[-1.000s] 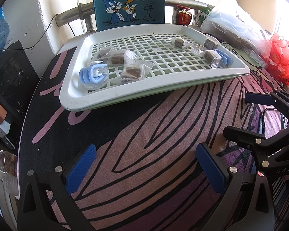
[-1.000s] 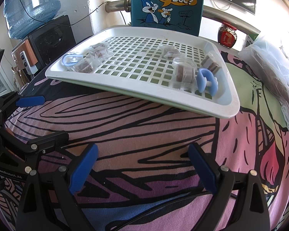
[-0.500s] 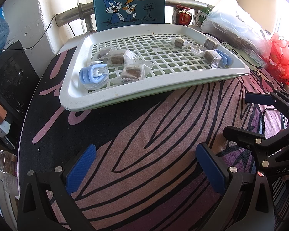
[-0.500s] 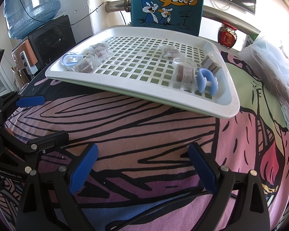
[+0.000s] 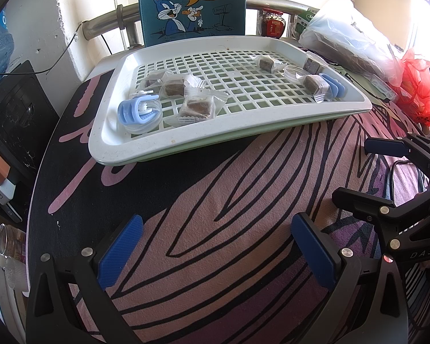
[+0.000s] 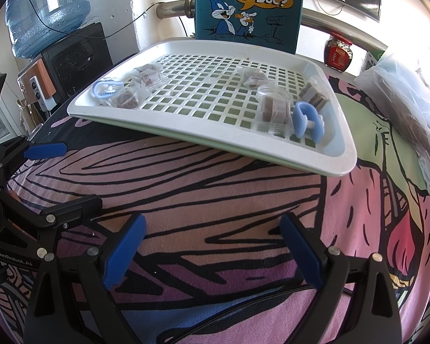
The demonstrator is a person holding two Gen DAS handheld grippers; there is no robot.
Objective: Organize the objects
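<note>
Left wrist view: the left gripper (image 5: 215,253) sits low over the patterned cloth (image 5: 229,200), its blue pads spread wide with nothing between them. Ahead of it lies the white slotted tray (image 5: 169,140), stacked on a green tray. On the tray's portion ahead and to the left of this gripper: a blue clip (image 5: 139,110) resting on a clear round lid, with three wrapped brown blocks (image 5: 197,106) just beside it toward the centre. Ahead and to the right: a second blue clip (image 5: 334,86) touching a wrapped block (image 5: 312,83), a clear round dish just behind that block, and two further wrapped blocks beyond. The right gripper (image 5: 387,172) appears at the right edge, released and empty.

Right wrist view: the right gripper (image 6: 212,250) is likewise released, fingers wide apart over the cloth and clamping nothing. The same tray (image 6: 341,154) lies ahead; its nearest corner is ahead and to the right. The blue clip (image 6: 306,121) near that corner touches a clear dish holding a brown block (image 6: 272,111). The other clip (image 6: 104,89) and its wrapped blocks lie ahead and to the left. The left gripper (image 6: 57,172) is visible at the left edge. A cartoon panel (image 6: 249,5) stands upright behind the tray, and a water bottle (image 6: 48,5) stands far left.
</note>
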